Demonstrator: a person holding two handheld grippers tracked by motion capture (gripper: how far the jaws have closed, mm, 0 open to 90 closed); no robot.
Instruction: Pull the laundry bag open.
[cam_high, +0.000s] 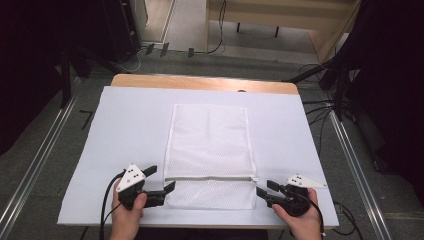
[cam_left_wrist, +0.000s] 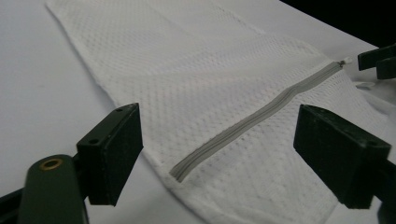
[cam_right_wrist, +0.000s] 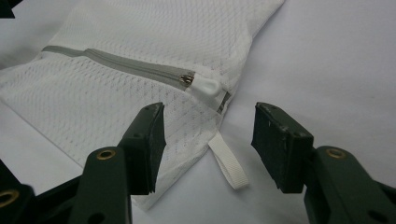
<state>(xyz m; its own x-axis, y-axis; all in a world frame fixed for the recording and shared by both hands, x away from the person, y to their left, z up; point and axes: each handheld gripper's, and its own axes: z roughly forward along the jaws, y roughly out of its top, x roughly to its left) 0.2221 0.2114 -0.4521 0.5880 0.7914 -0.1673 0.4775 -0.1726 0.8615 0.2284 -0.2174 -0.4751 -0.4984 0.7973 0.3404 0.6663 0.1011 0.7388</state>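
A white mesh laundry bag (cam_high: 210, 150) lies flat on the white table cover, its grey zipper (cam_high: 210, 177) running across near the front end. My left gripper (cam_high: 161, 181) sits open at the bag's front left corner, by the zipper's closed end (cam_left_wrist: 180, 170). At the front right corner my right gripper (cam_high: 263, 190) is open too, the zipper pull (cam_right_wrist: 187, 79) and a white hang loop (cam_right_wrist: 229, 163) just ahead of its jaws. Both mesh surfaces (cam_left_wrist: 210, 88) (cam_right_wrist: 116, 98) lie untouched between the jaws. A hand holds each gripper.
The white cover (cam_high: 125, 130) spans a wooden table (cam_high: 200, 81) whose far edge shows bare. Cables trail from each gripper over the front edge. Metal rails (cam_high: 35, 165) and dark stands flank the table on the floor.
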